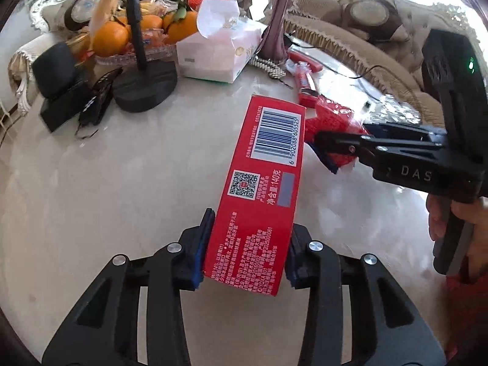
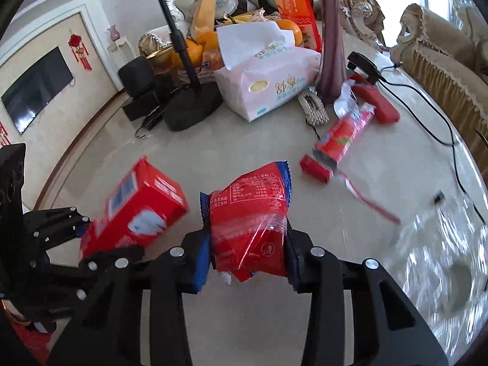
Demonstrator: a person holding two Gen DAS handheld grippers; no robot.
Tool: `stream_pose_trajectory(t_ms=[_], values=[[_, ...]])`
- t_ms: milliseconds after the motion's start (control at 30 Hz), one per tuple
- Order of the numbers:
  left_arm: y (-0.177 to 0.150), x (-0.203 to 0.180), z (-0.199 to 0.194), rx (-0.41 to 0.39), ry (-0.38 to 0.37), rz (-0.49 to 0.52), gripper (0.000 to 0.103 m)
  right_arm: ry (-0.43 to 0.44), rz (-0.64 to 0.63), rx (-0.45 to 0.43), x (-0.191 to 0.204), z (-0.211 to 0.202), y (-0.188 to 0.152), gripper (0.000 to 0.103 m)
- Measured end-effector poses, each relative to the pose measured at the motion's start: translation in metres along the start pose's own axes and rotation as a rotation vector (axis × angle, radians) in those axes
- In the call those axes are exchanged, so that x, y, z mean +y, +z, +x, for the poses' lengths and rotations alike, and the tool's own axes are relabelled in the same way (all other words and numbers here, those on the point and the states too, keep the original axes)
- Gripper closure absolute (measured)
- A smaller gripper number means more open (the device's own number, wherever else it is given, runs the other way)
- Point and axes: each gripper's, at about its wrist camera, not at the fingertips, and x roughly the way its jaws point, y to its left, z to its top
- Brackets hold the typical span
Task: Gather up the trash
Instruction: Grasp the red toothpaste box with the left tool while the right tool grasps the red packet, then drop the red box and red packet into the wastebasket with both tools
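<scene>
My left gripper (image 1: 245, 250) is shut on a long red toothpaste box (image 1: 259, 189) with a barcode, held above the marble table (image 1: 106, 189). The box also shows in the right wrist view (image 2: 137, 207), at the left. My right gripper (image 2: 248, 253) is shut on a crumpled red snack wrapper (image 2: 253, 219) with blue edges. In the left wrist view the right gripper (image 1: 331, 149) holds the wrapper (image 1: 332, 125) just right of the box's far end. A red tube wrapper (image 2: 344, 134) and a small red box (image 2: 315, 167) lie on the table beyond.
A tissue pack (image 2: 268, 85), a purple vase (image 2: 331, 45), a black stand base (image 2: 192, 106), a fruit bowl with oranges (image 1: 122, 36) and a black box (image 1: 61, 91) crowd the far side. A black cable (image 2: 439, 128) and a red tool (image 2: 378, 100) lie at right.
</scene>
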Motion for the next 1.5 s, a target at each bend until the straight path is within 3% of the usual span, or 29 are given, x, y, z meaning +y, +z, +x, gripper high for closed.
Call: stream_pose_trajectory(t_ms=[133,367,500,633,733,867,967,1067,1233,1267,1300,1333,1400,1500], values=[[-0.036,-0.014,-0.052,-0.05,0.004,-0.01,0.063,0.048,-0.027,-0.026,0.018,-0.041,-0.034,0.065],[-0.129,-0.06,-0.148,-0.128,-0.023,-0.048,0.063,0.136,-0.083,-0.071,0.055,-0.138,-0.14,0.065],[-0.206,-0.1,-0.197,-0.147,-0.04,-0.092,0.063,0.185,-0.102,-0.089,0.073,-0.192,-0.203,0.065],[-0.281,-0.133,-0.215,-0.106,-0.036,-0.138,0.063,0.2,-0.121,-0.054,0.09,-0.226,-0.262,0.065],[-0.334,-0.157,-0.211,-0.042,-0.04,-0.165,0.063,0.191,-0.12,0.0,0.098,-0.232,-0.298,0.065],[-0.391,-0.177,-0.187,0.052,-0.036,-0.187,0.063,0.147,-0.121,0.121,0.101,-0.212,-0.345,0.065],[-0.417,-0.181,-0.164,0.127,-0.03,-0.202,0.063,0.087,-0.159,0.253,0.105,-0.173,-0.381,0.065],[-0.44,-0.179,-0.128,0.248,-0.04,-0.228,0.063,0.096,-0.146,0.398,0.105,-0.125,-0.408,0.065],[-0.465,-0.175,-0.077,0.423,-0.072,-0.279,0.061,0.072,-0.198,0.497,0.112,-0.087,-0.419,0.063],[-0.468,-0.174,-0.072,0.445,-0.072,-0.291,0.049,0.073,-0.201,0.512,0.113,-0.082,-0.42,0.05],[-0.47,-0.172,-0.067,0.464,-0.069,-0.298,0.027,0.071,-0.202,0.522,0.118,-0.087,-0.43,0.043],[-0.473,-0.171,-0.064,0.486,-0.054,-0.297,0.014,0.07,-0.2,0.531,0.118,-0.085,-0.432,0.036],[-0.477,-0.172,-0.063,0.492,-0.017,-0.282,0.013,0.07,-0.186,0.551,0.118,-0.081,-0.435,0.032],[-0.472,-0.174,-0.075,0.435,0.001,-0.286,0.013,0.05,-0.178,0.527,0.109,-0.093,-0.44,0.028]])
